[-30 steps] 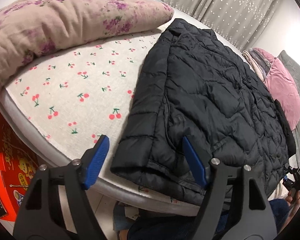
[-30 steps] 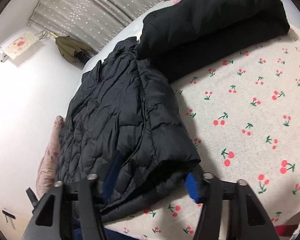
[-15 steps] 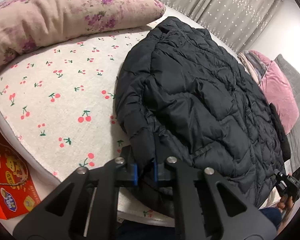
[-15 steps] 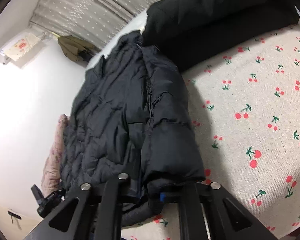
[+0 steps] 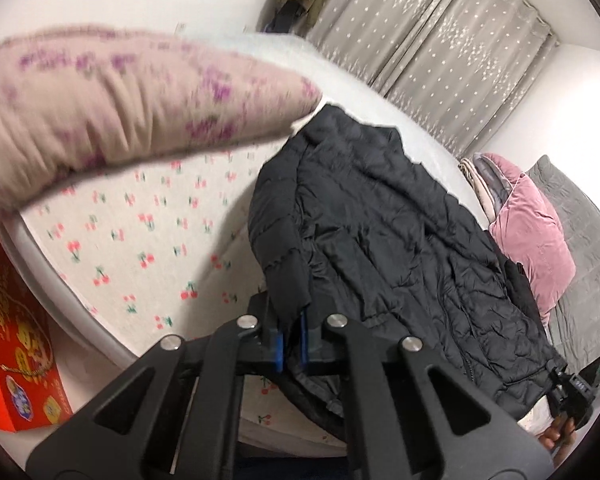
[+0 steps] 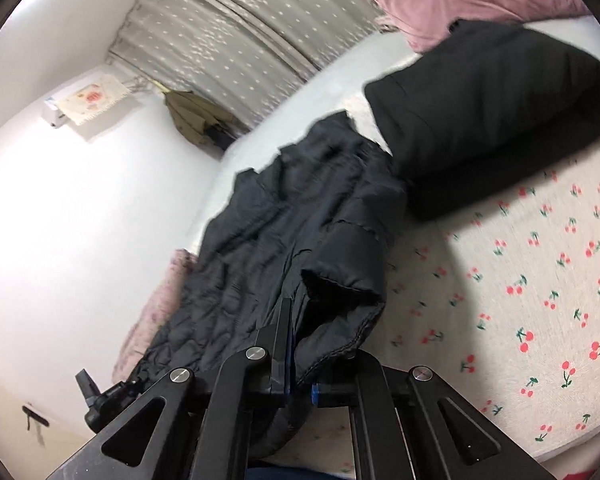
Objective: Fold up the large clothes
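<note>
- L gripper [image 5: 291, 344]: jaws narrow, clamped on black puffer jacket [image 5: 400, 248] hem corner
- R gripper [image 6: 300, 376]: jaws pinch jacket's other corner
- Cherry-print sheet [image 6: 540, 300] beyond jaws

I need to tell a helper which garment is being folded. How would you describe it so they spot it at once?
On the cherry-print bed, find the black quilted puffer jacket lying lengthwise toward the curtains. Both tongs, left and right, pinch its near hem. Unlike the smooth folded black garment beside it, it is stitched and puffy.
</note>
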Available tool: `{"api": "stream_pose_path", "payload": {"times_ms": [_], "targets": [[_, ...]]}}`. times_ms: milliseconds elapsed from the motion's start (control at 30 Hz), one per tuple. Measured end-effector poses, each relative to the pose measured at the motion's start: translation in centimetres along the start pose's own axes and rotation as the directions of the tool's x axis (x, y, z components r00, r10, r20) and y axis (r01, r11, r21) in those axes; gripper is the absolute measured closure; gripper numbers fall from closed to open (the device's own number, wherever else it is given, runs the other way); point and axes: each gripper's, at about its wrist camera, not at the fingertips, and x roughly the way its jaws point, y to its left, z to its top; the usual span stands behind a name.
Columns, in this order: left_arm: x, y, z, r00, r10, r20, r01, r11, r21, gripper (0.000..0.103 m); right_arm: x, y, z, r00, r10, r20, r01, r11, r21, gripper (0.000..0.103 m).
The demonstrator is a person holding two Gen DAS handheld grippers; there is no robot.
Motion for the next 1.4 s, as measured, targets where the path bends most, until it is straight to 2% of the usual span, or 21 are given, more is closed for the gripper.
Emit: {"api": "stream_pose_path", "payload": {"times_ms": [200,400,600,700,767,800,867,967,1100,1167,1233,1300,1400], "targets": [[-1.9,-0.2,0.1,0.999,0.028,0.043,-0.030,0.999,0.042,0.096,-2.6,3.0,0.1,0.998,0.062,0.028,-0.060,0.996,-0.068,0.098],[-3.4,2.6,0.7,0.999,-0.023,0.027,0.025,0.997,-0.070,0.096,-5.2,3.5,-1.1,0.991,0.137,0.009,-0.136,0.988,-0.066,0.098],[-8.6,0.6,2.5,0.989,-0.067,0.132,0.075,0.996,-0.052,0.096,-9.2,6.8,0.3,0.978,0.192,0.079,-0.179,0.972,-0.151,0.098],[-9.7,-0.6,2.6,0.984,-0.045,0.171,0.046,0.999,-0.001,0.096,-11.7,8.5,-0.2,0.974,0.200,0.109,-0.173,0.961,-0.215,0.098],[-8.7,-0.6,2.0,0.989,-0.017,0.148,0.015,1.000,0.011,0.096,-11.4,8.2,-0.3,0.981,0.157,0.110,-0.129,0.965,-0.227,0.098],[-7.7,-0.1,1.6,0.993,-0.019,0.115,0.021,1.000,-0.013,0.096,-10.6,7.2,-0.2,0.987,0.128,0.095,-0.108,0.975,-0.195,0.098],[-7.7,0.9,0.8,0.994,-0.042,0.101,0.048,0.997,-0.054,0.096,-9.6,5.6,-0.5,0.991,0.118,0.069,-0.108,0.984,-0.139,0.098],[-9.5,1.4,0.2,0.991,-0.043,0.124,0.051,0.997,-0.064,0.096,-10.2,5.2,-1.4,0.982,0.179,0.062,-0.170,0.977,-0.131,0.099],[-12.2,0.5,1.3,0.981,-0.078,0.179,0.088,0.995,-0.051,0.096,-13.3,7.0,-0.7,0.964,0.241,0.115,-0.220,0.960,-0.175,0.099],[-11.6,-1.0,2.5,0.977,-0.071,0.201,0.077,0.997,-0.021,0.096,-14.1,8.1,0.1,0.957,0.253,0.143,-0.219,0.952,-0.214,0.099],[-9.5,-1.9,4.1,0.980,-0.082,0.180,0.089,0.996,-0.029,0.096,-13.4,9.0,1.3,0.959,0.240,0.151,-0.198,0.948,-0.251,0.099],[-7.2,-2.7,5.7,0.981,-0.107,0.159,0.115,0.993,-0.039,0.096,-11.3,9.2,3.0,0.972,0.186,0.145,-0.145,0.957,-0.253,0.099],[-4.1,-4.5,8.6,0.984,-0.087,0.155,0.090,0.996,-0.009,0.096,-8.2,8.8,5.1,0.978,0.167,0.123,-0.135,0.963,-0.235,0.099]]}}
